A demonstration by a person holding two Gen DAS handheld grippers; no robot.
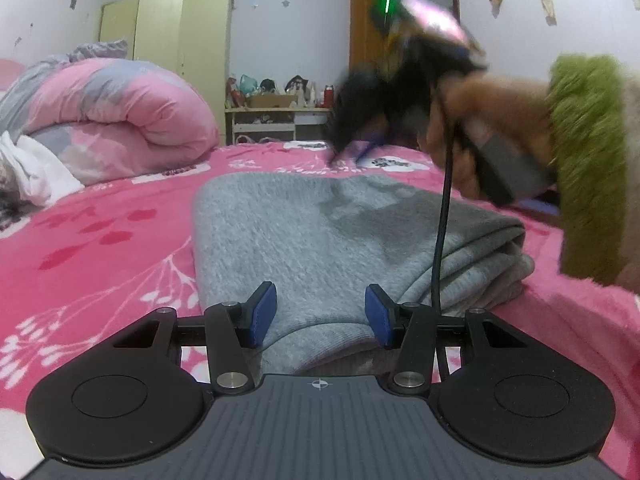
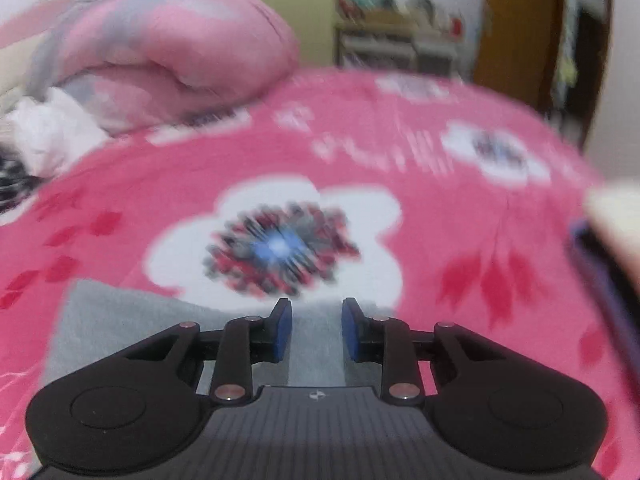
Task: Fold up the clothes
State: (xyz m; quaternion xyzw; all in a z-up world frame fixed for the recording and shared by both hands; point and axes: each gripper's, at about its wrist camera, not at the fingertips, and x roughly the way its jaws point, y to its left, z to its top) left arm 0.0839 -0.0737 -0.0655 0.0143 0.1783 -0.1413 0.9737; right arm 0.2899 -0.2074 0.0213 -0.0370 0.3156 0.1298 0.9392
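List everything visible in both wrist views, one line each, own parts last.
grey garment: 1, grey, folded on the bed, near end between the left gripper's pads
bedsheet: 1, pink with white flowers, covers the bed
rolled quilt: 1, pink and grey, far left on the bed
white cloth: 1, white, left edge by the quilt
wardrobe: 1, pale yellow, back wall
shelf unit: 1, cream, cluttered top, beside the wardrobe
door: 1, brown, back right
left gripper: 1, black with blue pads, low over the garment, open
right gripper: 1, black with blue pads, open, empty, over the garment's far edge
hand: 1, green fuzzy cuff, holds the right gripper
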